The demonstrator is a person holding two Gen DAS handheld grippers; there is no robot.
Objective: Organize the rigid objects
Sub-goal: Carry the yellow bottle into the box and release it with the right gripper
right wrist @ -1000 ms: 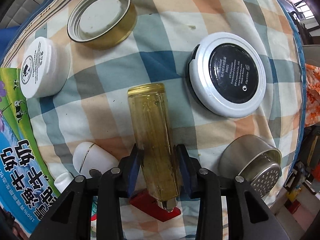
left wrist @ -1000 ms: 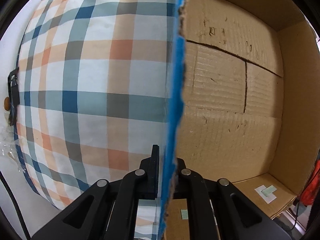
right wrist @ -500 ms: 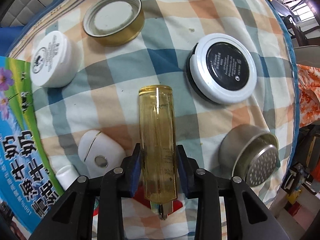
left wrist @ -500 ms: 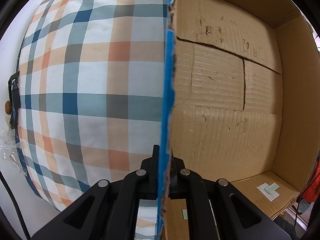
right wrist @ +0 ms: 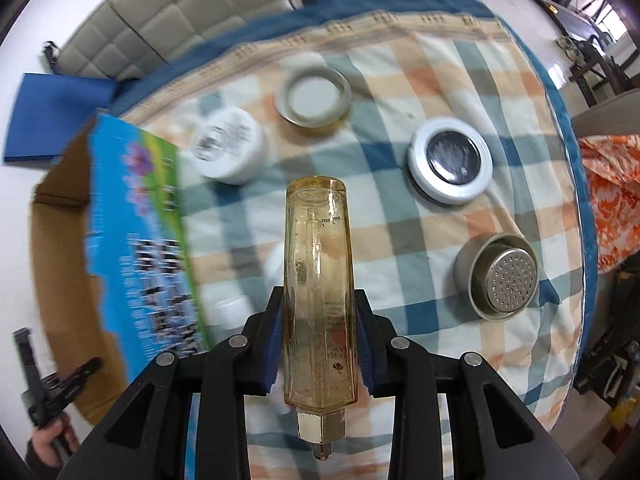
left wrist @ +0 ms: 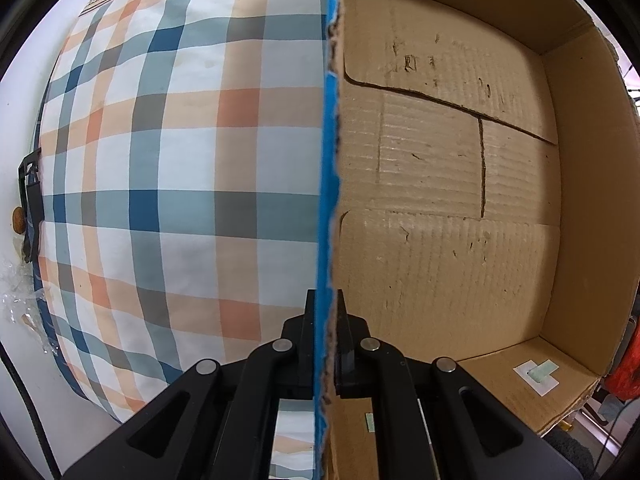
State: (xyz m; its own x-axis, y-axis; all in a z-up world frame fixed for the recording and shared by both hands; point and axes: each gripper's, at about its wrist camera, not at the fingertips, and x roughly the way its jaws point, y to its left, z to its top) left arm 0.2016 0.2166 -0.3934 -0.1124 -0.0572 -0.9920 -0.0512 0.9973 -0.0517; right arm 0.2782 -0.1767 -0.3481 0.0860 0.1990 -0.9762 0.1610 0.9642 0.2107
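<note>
Right claw [right wrist: 318,336] clamped on amber glass bottle [right wrist: 318,280], mid-body, above checked desk cloth [right wrist: 400,240]. Smooth glass may slip, drop onto steel strainer cup [right wrist: 498,278] at three o'clock. Left claw [left wrist: 325,320] pinched shut on cardboard box wall [left wrist: 326,160]; box [left wrist: 440,200] could tip.

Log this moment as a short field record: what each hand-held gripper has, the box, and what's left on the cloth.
left hand-held gripper: shut on the box wall
right hand-held gripper: shut on the amber bottle, held above the cloth
box: cardboard, nothing seen inside
on cloth: white jar, gold lid, compact, steel strainer cup
unclear: blurred white items behind the bottle
</note>
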